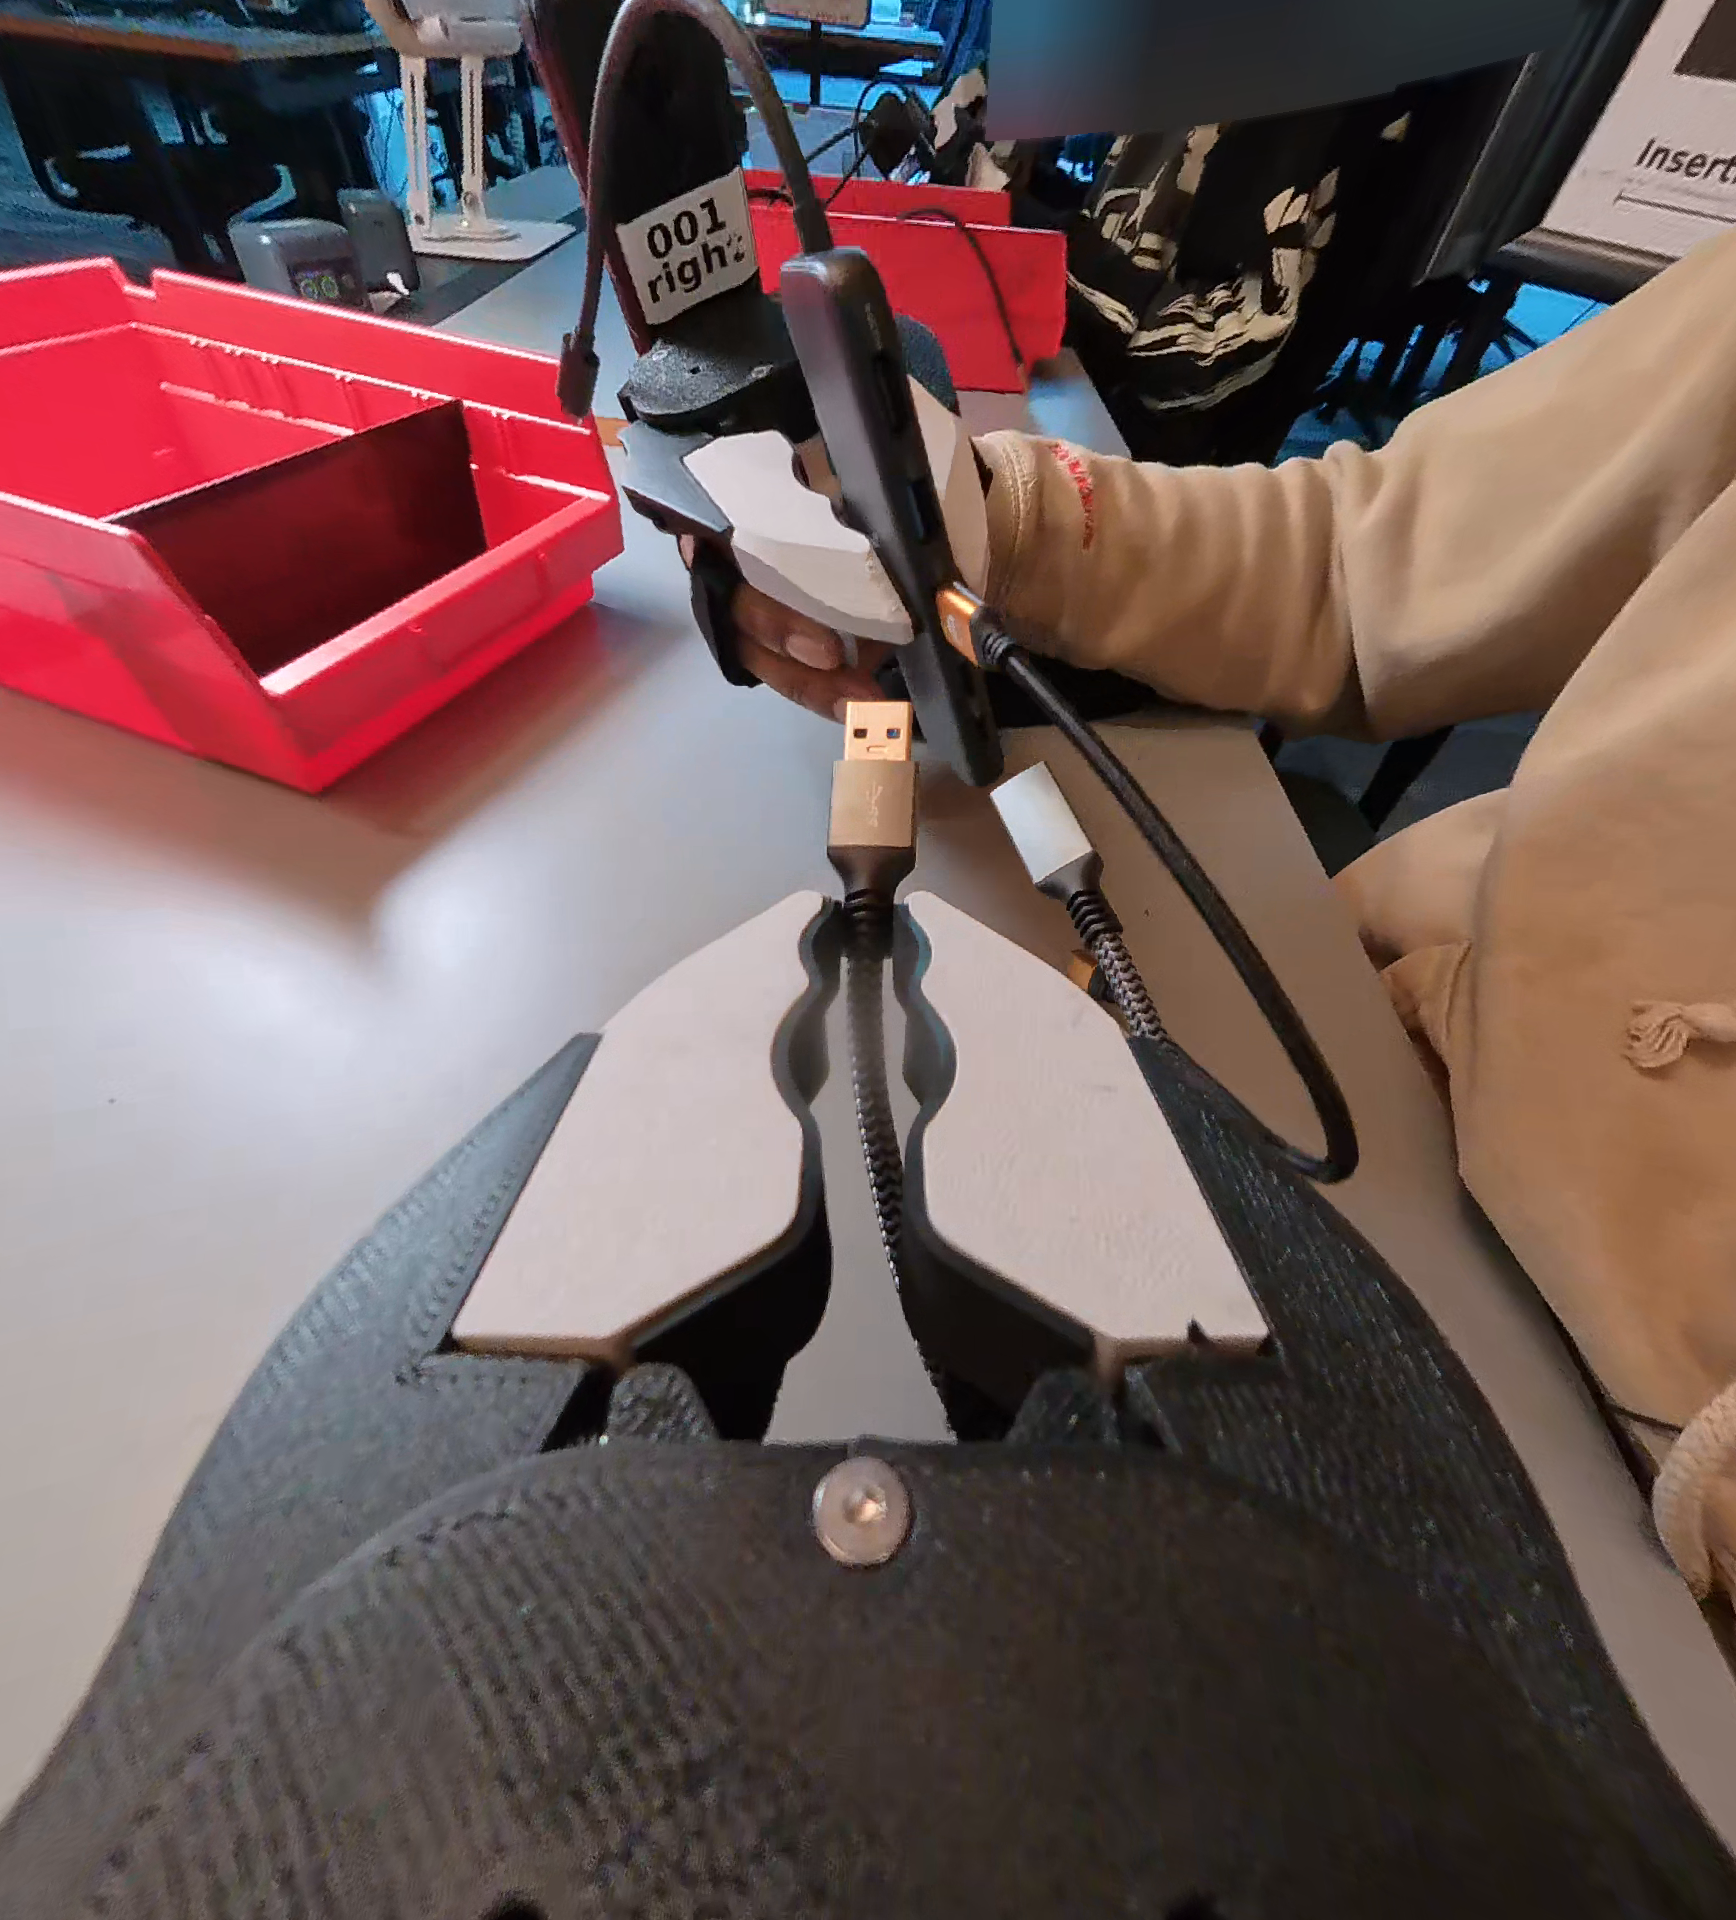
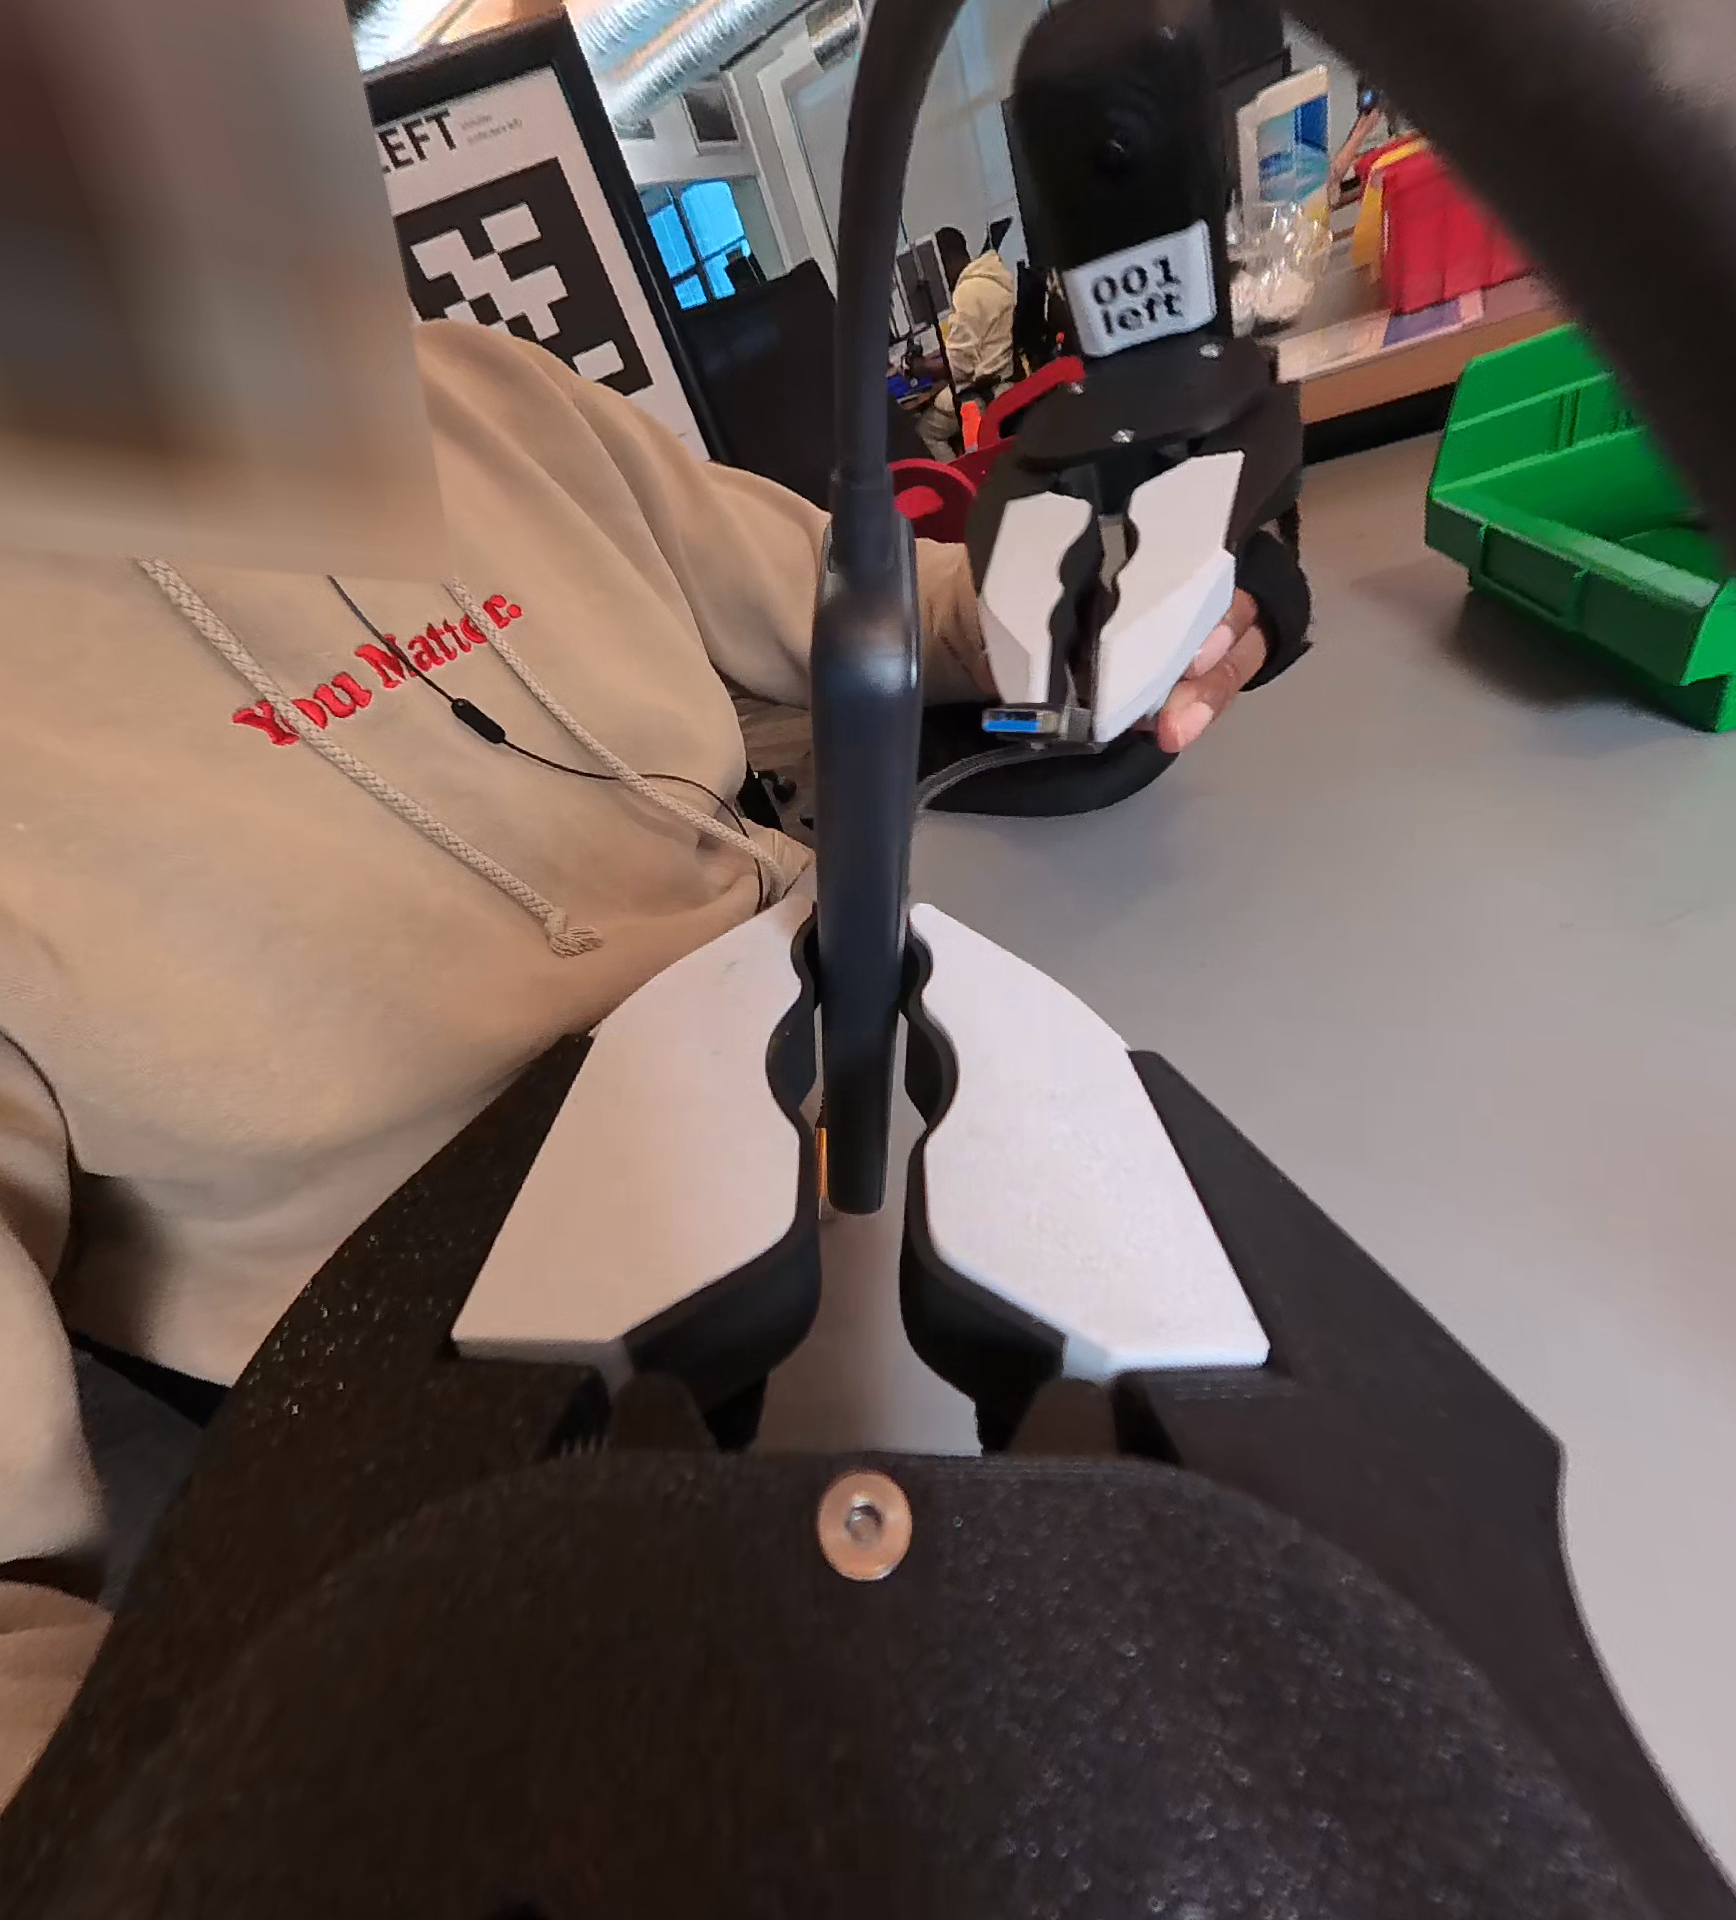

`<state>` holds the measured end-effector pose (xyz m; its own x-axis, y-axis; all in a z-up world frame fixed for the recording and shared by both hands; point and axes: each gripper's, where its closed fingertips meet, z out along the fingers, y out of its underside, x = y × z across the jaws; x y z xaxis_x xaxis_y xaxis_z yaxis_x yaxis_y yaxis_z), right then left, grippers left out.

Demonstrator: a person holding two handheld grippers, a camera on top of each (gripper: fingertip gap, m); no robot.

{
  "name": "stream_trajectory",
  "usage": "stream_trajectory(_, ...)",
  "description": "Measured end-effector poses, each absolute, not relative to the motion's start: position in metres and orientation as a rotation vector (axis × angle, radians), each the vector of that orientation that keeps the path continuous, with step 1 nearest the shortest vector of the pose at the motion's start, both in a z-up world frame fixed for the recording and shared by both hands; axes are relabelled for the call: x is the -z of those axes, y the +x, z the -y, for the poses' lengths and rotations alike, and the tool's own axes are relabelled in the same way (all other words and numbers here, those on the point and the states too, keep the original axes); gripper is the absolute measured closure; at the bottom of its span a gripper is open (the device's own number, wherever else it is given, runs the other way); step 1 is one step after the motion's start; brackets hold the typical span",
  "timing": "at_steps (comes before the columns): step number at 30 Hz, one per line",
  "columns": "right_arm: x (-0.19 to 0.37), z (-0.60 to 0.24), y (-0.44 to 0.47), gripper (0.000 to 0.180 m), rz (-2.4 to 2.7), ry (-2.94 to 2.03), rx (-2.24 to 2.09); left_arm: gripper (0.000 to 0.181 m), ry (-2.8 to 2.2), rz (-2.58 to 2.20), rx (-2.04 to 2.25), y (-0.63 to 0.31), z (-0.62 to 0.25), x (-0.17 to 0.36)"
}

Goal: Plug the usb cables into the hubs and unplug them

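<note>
Braided cable [image 1: 869, 1091] sits clamped in our left gripper [image 1: 866, 909], its gold plug [image 1: 874, 784] just beside the hub [image 1: 895, 509] but not yet in. Our right gripper [image 2: 864, 951] is closed on that slim dark hub, held upright above the grey worktop [image 1: 272, 935]. One orange-tipped plug [image 1: 963, 613] looks seated already; this insertion and all unplugging remain, we judge.

Red bin [image 1: 251, 520] sits on the grey table [image 1: 220, 987], ahead-left of the left gripper, with a dark divider panel [image 1: 324, 530] standing in it. Green bin [image 2: 1591, 561] ahead-right of the right gripper, same table; beige hoodie [image 2: 272, 779] fills its left side.
</note>
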<state>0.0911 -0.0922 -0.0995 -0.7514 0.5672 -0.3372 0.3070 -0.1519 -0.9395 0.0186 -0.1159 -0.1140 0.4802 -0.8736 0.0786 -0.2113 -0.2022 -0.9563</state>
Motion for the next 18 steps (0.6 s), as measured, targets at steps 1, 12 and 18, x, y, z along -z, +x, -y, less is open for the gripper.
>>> stream_trajectory(1,0.100,0.093,0.090,0.168,1.914,-1.008,-2.011,0.171,-1.700,-0.930,0.801,0.021,0.116,0.113)
stream_trajectory(12,0.123,0.082,0.062,0.168,1.884,-1.275,-1.799,0.171,-1.618,-0.990,0.234,0.013,0.100,0.115)
stream_trajectory(18,0.124,0.086,0.055,0.168,1.871,-1.307,-1.795,0.171,-1.546,-1.055,-0.042,0.008,0.095,0.117)
